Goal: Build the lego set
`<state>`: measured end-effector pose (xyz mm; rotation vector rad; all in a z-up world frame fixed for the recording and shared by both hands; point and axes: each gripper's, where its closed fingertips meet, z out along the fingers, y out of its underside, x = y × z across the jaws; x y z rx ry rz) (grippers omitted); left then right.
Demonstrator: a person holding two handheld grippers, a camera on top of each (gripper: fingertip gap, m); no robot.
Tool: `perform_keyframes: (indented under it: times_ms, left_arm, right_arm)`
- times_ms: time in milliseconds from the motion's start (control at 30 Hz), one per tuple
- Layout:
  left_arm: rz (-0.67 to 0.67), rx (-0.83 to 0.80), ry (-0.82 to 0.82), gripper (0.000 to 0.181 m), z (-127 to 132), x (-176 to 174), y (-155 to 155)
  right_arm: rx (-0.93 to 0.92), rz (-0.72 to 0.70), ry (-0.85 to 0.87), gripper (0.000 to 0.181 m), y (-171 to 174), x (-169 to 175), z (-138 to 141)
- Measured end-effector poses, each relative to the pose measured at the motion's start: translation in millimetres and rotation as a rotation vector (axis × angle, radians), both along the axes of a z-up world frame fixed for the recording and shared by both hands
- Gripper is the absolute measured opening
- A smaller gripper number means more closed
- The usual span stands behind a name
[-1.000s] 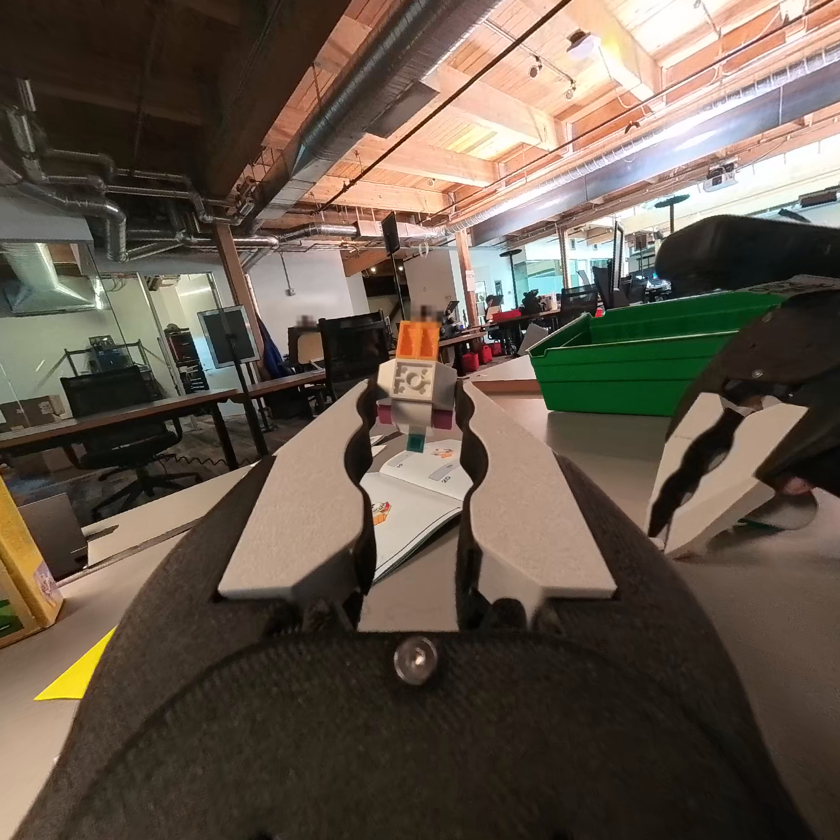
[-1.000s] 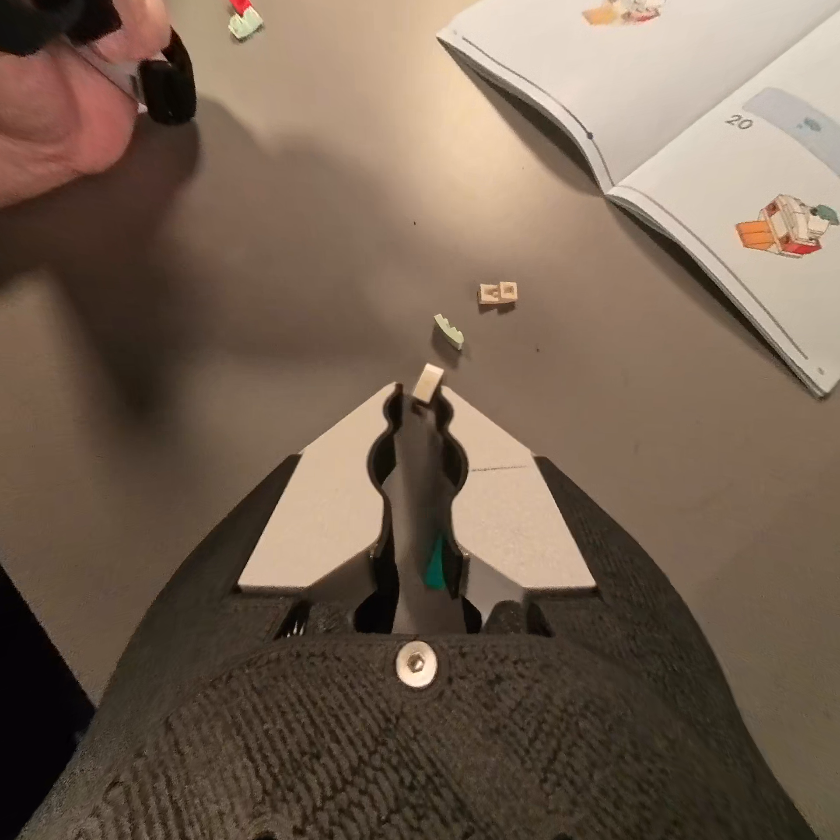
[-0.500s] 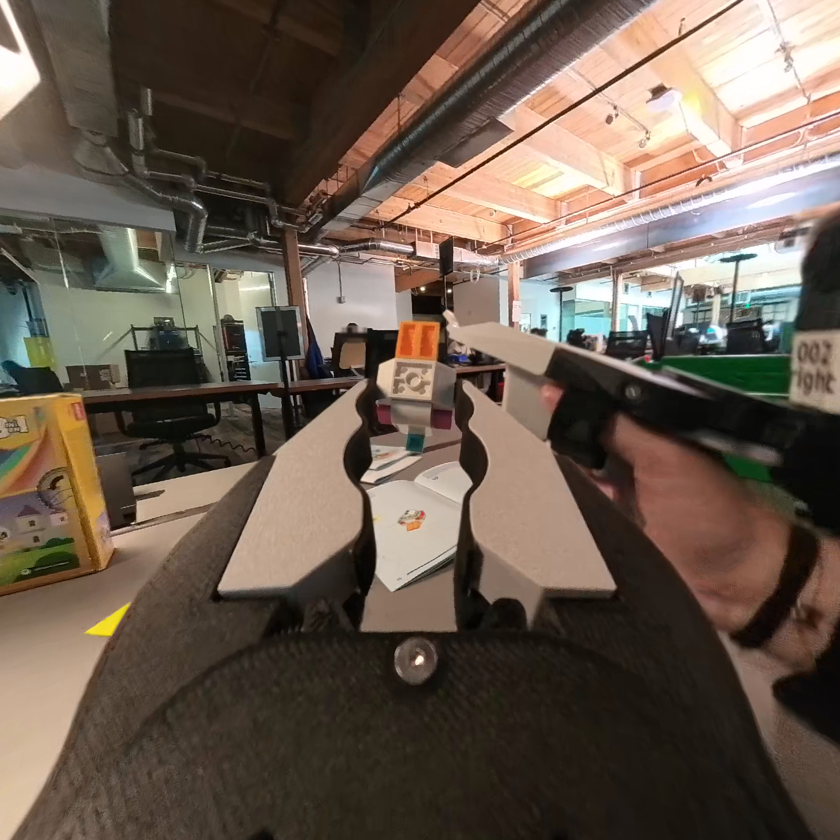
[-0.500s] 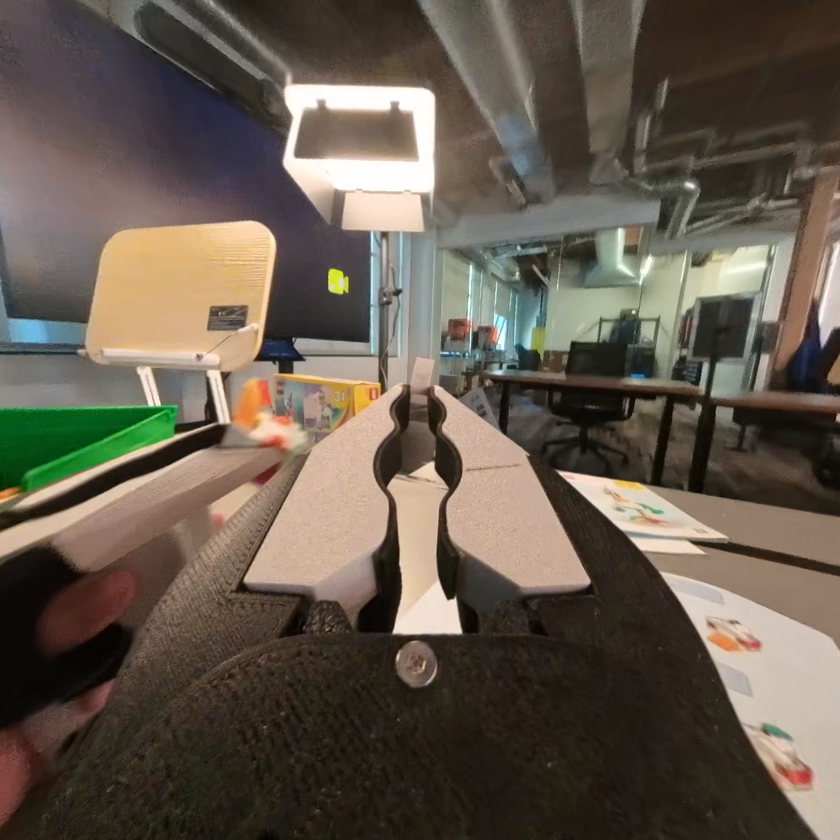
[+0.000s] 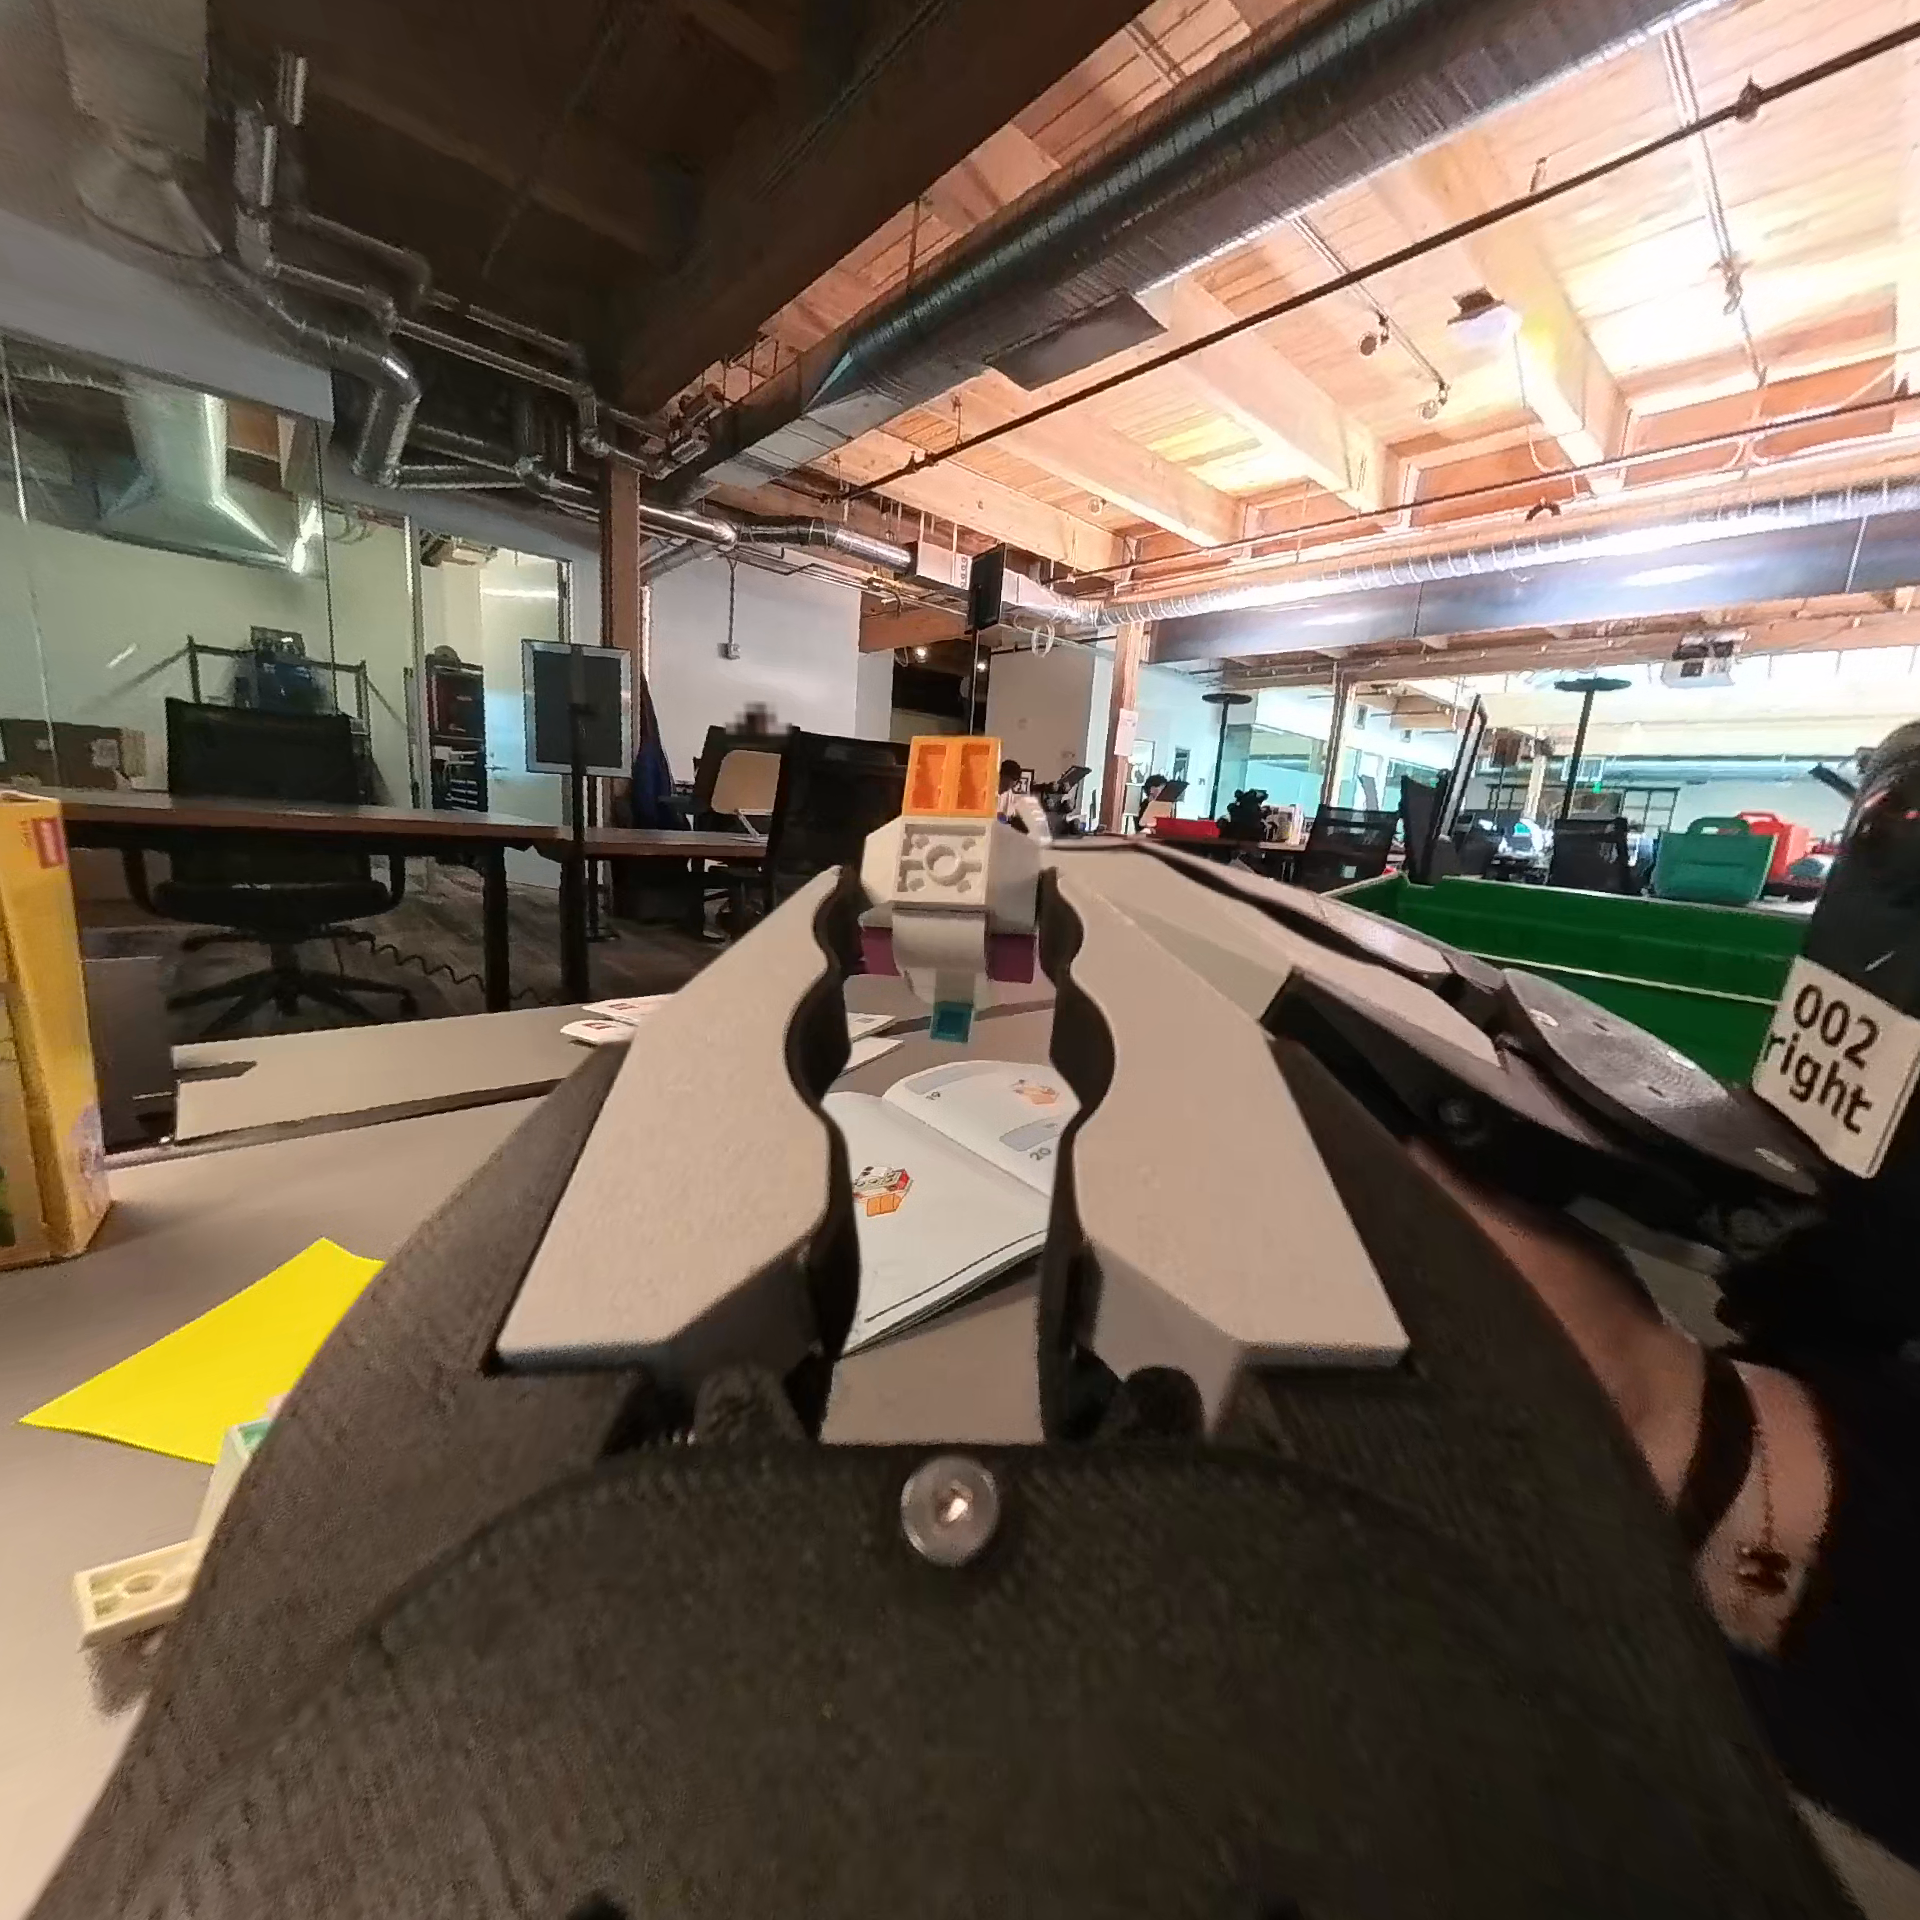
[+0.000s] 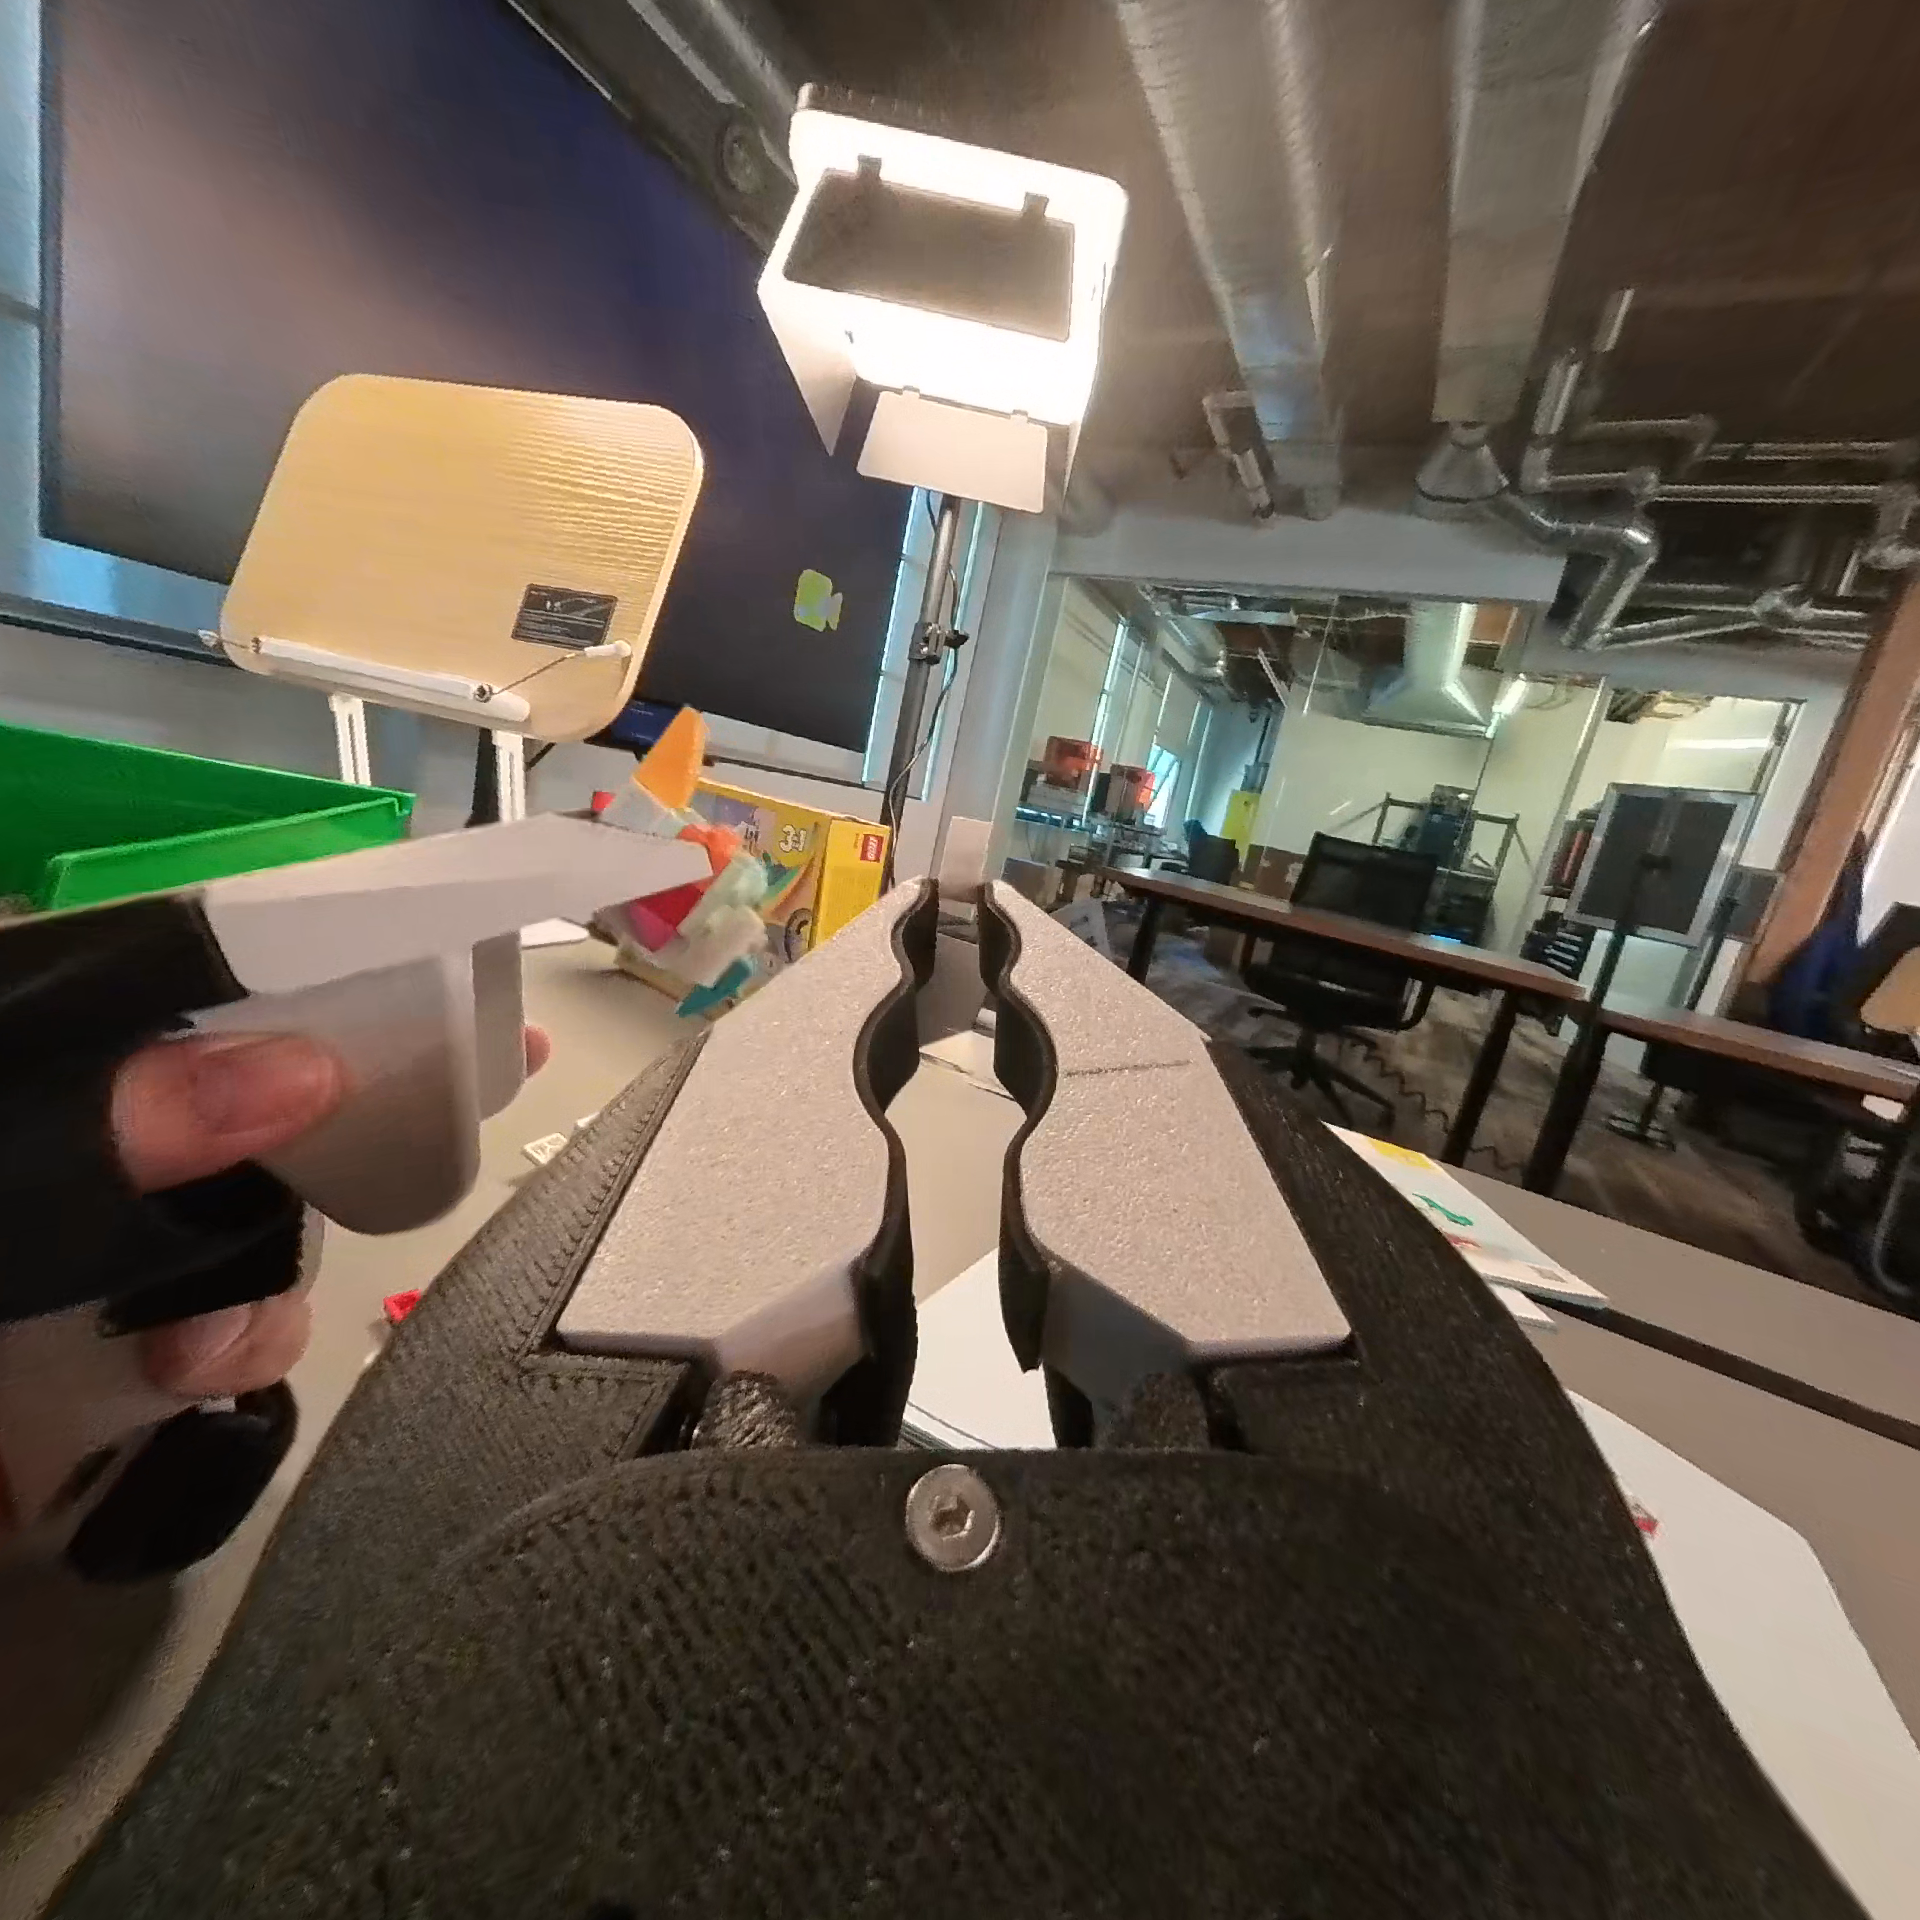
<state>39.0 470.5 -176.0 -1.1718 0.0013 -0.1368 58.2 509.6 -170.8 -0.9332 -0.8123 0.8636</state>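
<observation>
My left gripper (image 5: 943, 904) is shut on a small lego model (image 5: 940, 873) and holds it up above the table. The model has a white-grey body, an orange top, magenta sides and a teal stub below. My right gripper (image 6: 954, 894) is shut on a small white piece (image 6: 961, 857) at its tips. It reaches in from the right in the left wrist view (image 5: 1039, 831), its tip right beside the model. In the right wrist view the left gripper (image 6: 675, 862) holds the model (image 6: 691, 894) just left of my right fingertips.
An open instruction booklet (image 5: 966, 1184) lies on the grey table (image 5: 343, 1070) under the grippers. A yellow lego box (image 5: 42, 1039) and a yellow sheet (image 5: 208, 1351) are at left. A loose white piece (image 5: 135, 1600) lies near. A green bin (image 5: 1621, 956) stands at right. Tip to tip, the grippers are about 5 centimeters apart.
My right gripper rose off the table with the small white piece and swung up to the model's right side. My left gripper kept hold of the model and turned slightly.
</observation>
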Motion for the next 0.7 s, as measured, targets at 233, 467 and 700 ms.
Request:
perform_keyframes:
  times_ms: [233,467,700]
  left_arm:
    - [-0.012,0.038,0.033,0.034,11,6,-10]
    - [-0.084,0.027,0.071,0.034,7,32,-10]
    - [-0.071,0.034,0.133,0.034,8,36,-11]
  right_arm:
    - [-0.016,-0.04,-0.008,0.005,10,5,-5]
    - [-0.05,-0.063,-0.013,0.005,19,7,-9]
    - [-0.056,-0.052,-0.016,0.005,20,4,-10]
